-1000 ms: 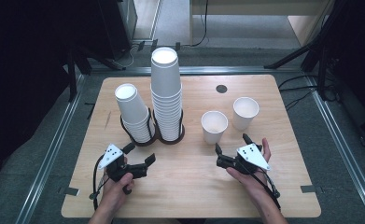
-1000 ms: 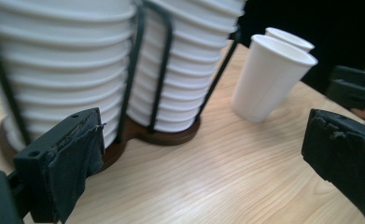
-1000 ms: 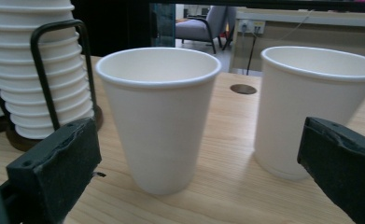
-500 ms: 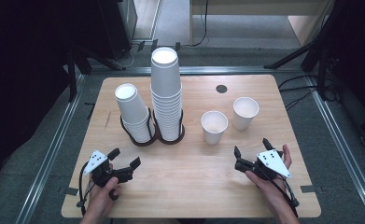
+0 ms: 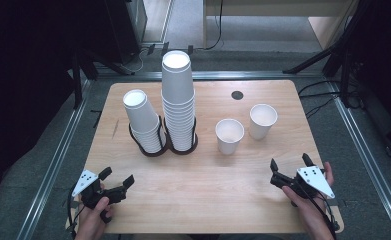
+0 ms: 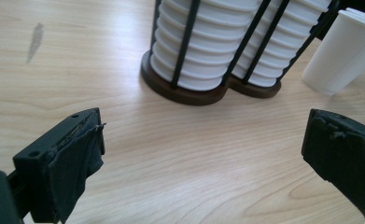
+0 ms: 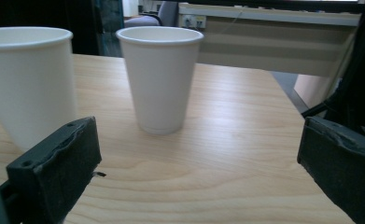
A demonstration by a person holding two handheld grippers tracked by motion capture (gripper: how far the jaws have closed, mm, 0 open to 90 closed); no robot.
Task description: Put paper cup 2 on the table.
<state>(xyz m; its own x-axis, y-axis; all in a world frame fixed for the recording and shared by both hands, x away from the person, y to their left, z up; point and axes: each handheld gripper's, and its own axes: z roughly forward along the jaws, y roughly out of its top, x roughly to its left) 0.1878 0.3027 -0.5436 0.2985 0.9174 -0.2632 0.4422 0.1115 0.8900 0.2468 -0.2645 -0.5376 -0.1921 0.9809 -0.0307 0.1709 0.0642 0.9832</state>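
Presently, findings running left to right:

Left gripper [image 5: 117, 179]: jaws are standing wide apart, gripping nothing and touching nothing; it is hovering near the front left corner of the table [image 5: 203, 205], well apart from the stacks.

Short cup stack [image 5: 144, 122]: it is sitting in the left ring of the dark wire holder [image 5: 155, 149], leaning slightly left. Risk: a jaw closing on the cups could be catching a wire rod instead, dragging the whole holder.

Tall cup stack [image 5: 178, 102]: it is standing in the right ring, touching the short stack's side. Risk: any sideways push could be toppling it, being so high.

Near loose cup [image 5: 229, 136]: it is standing upright mid-table, just beside the far loose cup [image 5: 263, 121]. Risk: thin paper walls could be buckling under a hard squeeze; a brushing jaw could be knocking the neighbour over.

Right gripper [image 5: 289, 167]: jaws are spread fully, holding nothing and touching nothing; it is hovering near the front right edge, pointing toward the two loose cups.
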